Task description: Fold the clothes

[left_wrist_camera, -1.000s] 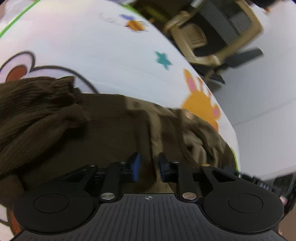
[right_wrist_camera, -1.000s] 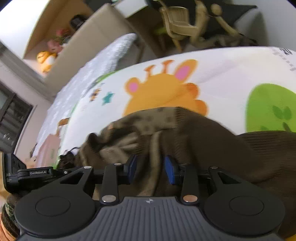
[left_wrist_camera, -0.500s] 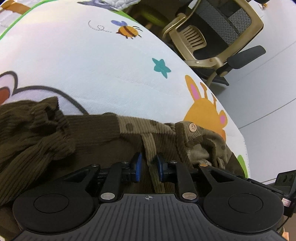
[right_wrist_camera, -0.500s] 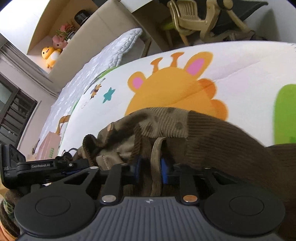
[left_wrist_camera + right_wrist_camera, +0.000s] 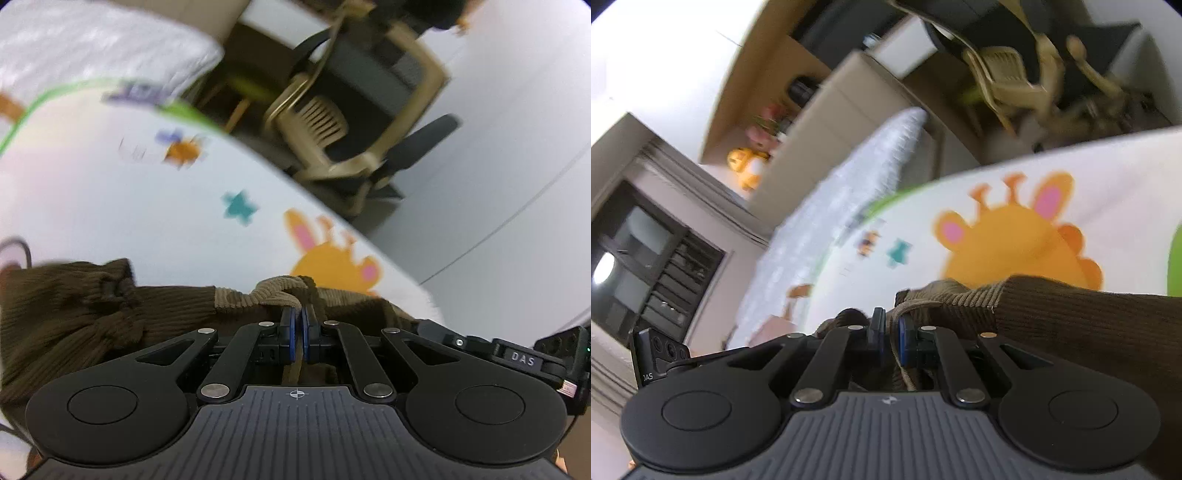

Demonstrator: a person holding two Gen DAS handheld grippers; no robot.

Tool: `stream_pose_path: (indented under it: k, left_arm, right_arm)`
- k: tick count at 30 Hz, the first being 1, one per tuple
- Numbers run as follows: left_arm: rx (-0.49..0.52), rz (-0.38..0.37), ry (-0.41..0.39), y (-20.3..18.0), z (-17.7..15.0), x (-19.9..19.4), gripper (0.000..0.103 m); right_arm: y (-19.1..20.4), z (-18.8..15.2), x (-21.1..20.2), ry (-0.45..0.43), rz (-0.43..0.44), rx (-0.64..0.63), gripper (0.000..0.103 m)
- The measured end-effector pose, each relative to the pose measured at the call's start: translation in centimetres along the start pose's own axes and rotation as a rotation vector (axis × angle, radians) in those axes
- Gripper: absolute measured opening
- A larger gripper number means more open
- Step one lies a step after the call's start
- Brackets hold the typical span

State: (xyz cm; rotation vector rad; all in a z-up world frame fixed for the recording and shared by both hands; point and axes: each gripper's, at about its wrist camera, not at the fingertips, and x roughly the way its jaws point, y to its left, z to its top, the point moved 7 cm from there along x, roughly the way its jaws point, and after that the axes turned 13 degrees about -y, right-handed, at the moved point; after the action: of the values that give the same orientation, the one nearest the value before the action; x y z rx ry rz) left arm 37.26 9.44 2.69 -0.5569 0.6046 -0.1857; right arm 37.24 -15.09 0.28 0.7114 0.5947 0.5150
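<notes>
Since half a second ago both tools have clamped fully: left tool (image 5: 298, 334) and right tool (image 5: 892, 338) each pinch the dark brown ribbed knit garment's (image 5: 74, 317) tan corduroy edge (image 5: 945, 295), low centre, over the cartoon-printed mat (image 5: 110, 206). Lift evenly and keep that edge taut.

White letters "DAS" stand on a black device (image 5: 522, 357) at four o'clock in the left wrist view; at eight o'clock in the right wrist view, a black device (image 5: 655, 356) reads "DAS", partly cut.
</notes>
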Motion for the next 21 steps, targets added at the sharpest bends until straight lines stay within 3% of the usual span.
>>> stream_pose_path:
  k: [6, 11, 16, 21]
  left_arm:
    - [0.087, -0.053, -0.069, -4.4, 1.0, -5.7, 0.004]
    - [0.154, -0.061, -0.067, -5.9, -0.3, -8.8, 0.004]
    - [0.239, -0.057, -0.083, -6.4, -1.5, -10.8, 0.004]
    - [0.386, -0.022, -0.117, -5.4, -3.8, -12.5, 0.004]
  right_arm:
    - [4.8, 1.2, -4.4, -0.074, 0.078, -0.045, 0.007]
    - [6.9, 0.9, -7.1, -0.099, 0.103, -0.082, 0.007]
    - [7.2, -0.1, -9.2, -0.124, 0.103, -0.127, 0.007]
    - [6.6, -2.1, -10.8, -0.144, 0.03, -0.27, 0.007]
